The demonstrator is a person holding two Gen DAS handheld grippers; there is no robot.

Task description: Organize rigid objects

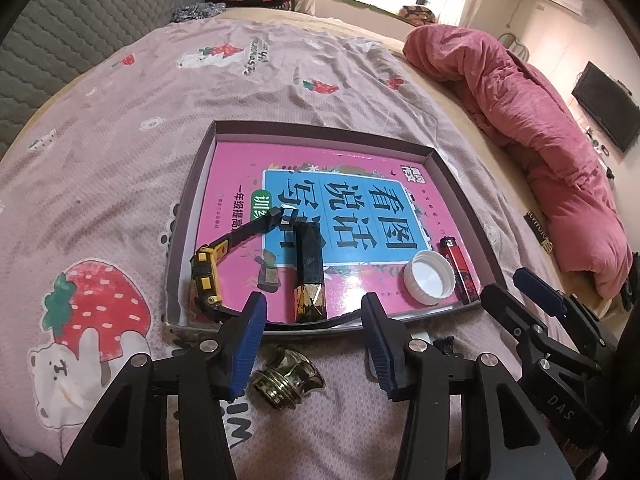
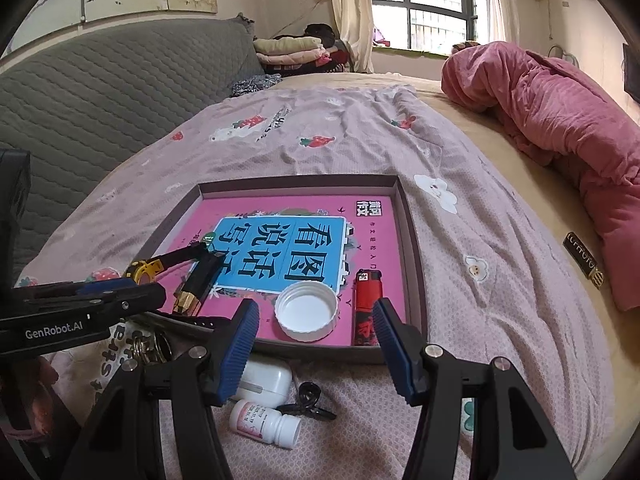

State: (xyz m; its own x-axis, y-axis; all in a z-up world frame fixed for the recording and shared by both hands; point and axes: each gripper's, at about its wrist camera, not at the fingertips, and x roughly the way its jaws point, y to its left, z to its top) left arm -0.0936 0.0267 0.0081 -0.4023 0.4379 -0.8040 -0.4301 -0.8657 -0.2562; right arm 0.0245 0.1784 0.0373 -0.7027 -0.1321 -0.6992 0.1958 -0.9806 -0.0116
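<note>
In tray (image 1: pixel 460 184): watch (image 1: pixel 208 276), lighter (image 1: pixel 460 272), cap (image 1: pixel 428 276). Yours left on bed (image 2: pixel 500 280): brass knob (image 1: pixel 286 380), pill bottle (image 2: pixel 266 422). Left gripper (image 1: pixel 316 340) and right gripper (image 2: pixel 316 348): spread, empty.

Both wrist views look low and forward across the bed toward the window, close to the shallow box (image 1: pixel 460 184). They share it, the left view standing further left.

Open far half of the tray (image 1: pixel 456 168); near edge crowded by watch (image 1: pixel 208 276), cap (image 1: pixel 429 276), lighter (image 1: pixel 460 268).
</note>
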